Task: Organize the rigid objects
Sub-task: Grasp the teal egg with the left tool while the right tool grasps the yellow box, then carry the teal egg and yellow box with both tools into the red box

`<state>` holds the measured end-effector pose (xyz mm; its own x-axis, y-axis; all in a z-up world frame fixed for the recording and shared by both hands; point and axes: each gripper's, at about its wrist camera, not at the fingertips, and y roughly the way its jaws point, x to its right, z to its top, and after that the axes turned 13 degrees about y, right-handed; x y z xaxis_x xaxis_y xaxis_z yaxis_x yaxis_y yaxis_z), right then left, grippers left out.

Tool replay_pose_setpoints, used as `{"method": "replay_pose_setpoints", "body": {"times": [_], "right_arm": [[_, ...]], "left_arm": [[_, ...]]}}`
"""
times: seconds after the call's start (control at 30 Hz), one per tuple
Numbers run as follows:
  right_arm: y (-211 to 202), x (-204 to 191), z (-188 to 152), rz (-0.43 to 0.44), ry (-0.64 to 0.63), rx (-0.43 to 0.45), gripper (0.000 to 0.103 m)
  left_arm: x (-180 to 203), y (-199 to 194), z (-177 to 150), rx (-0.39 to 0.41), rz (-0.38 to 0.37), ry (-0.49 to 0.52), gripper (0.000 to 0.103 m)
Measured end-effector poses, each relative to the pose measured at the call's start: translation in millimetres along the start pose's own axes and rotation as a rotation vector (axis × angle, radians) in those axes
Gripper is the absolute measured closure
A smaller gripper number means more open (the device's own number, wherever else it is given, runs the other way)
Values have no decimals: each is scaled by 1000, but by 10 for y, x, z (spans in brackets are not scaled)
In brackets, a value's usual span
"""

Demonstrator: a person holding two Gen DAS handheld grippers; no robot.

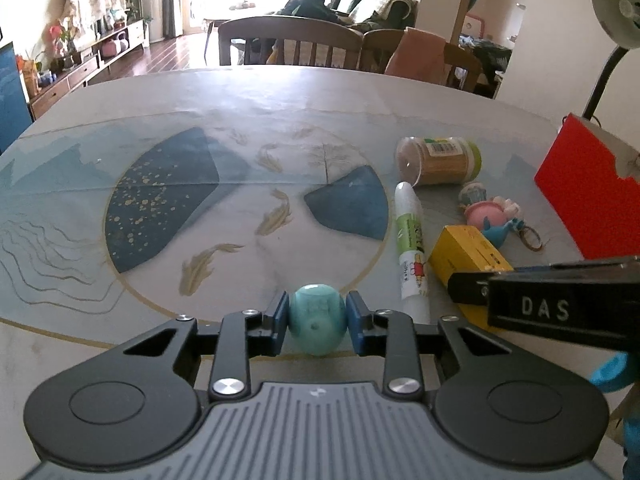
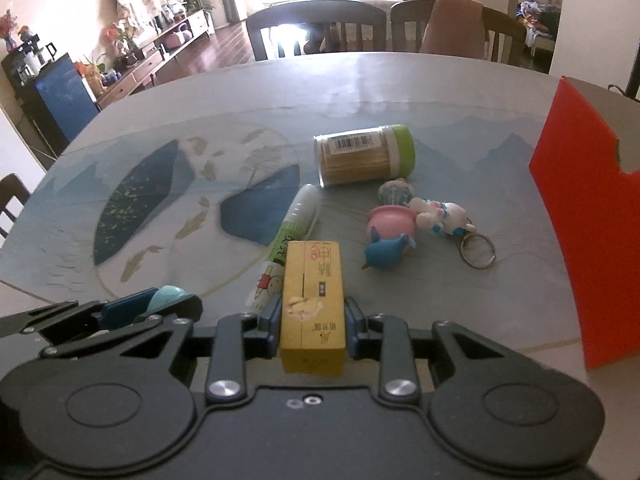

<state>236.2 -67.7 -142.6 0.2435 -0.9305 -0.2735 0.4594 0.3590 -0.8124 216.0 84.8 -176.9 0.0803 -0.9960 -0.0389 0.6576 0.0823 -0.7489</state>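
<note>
My left gripper (image 1: 317, 318) is shut on a turquoise egg-shaped bead (image 1: 317, 319), its blue pads pressing both sides just above the table. In the right wrist view that bead (image 2: 167, 295) shows at lower left between the left gripper's fingers. My right gripper (image 2: 313, 318) is shut on a yellow box (image 2: 313, 304) with printed characters, lying lengthwise between its pads. The same yellow box (image 1: 466, 256) lies under the right gripper's black body in the left wrist view. A green-and-white glue stick (image 2: 289, 236) lies just left of the box.
A toothpick jar with a green lid (image 2: 366, 156) lies on its side behind the box. Small figurines on a keyring (image 2: 404, 224) sit to the right. An open red carton (image 2: 584, 208) stands at the right edge. Chairs (image 2: 316, 28) line the far side of the patterned table (image 2: 160, 184).
</note>
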Motion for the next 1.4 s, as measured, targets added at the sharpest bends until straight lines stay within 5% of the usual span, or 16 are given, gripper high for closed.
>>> {"method": "replay_pose_setpoints", "body": {"times": [0.57, 1.4], "right_arm": [[-747, 245, 178, 60, 12, 70, 74], [-1525, 1327, 489, 39, 105, 213, 74]], "left_arm": [[275, -563, 357, 20, -74, -12, 73], [1431, -958, 1126, 100, -197, 134, 73]]}}
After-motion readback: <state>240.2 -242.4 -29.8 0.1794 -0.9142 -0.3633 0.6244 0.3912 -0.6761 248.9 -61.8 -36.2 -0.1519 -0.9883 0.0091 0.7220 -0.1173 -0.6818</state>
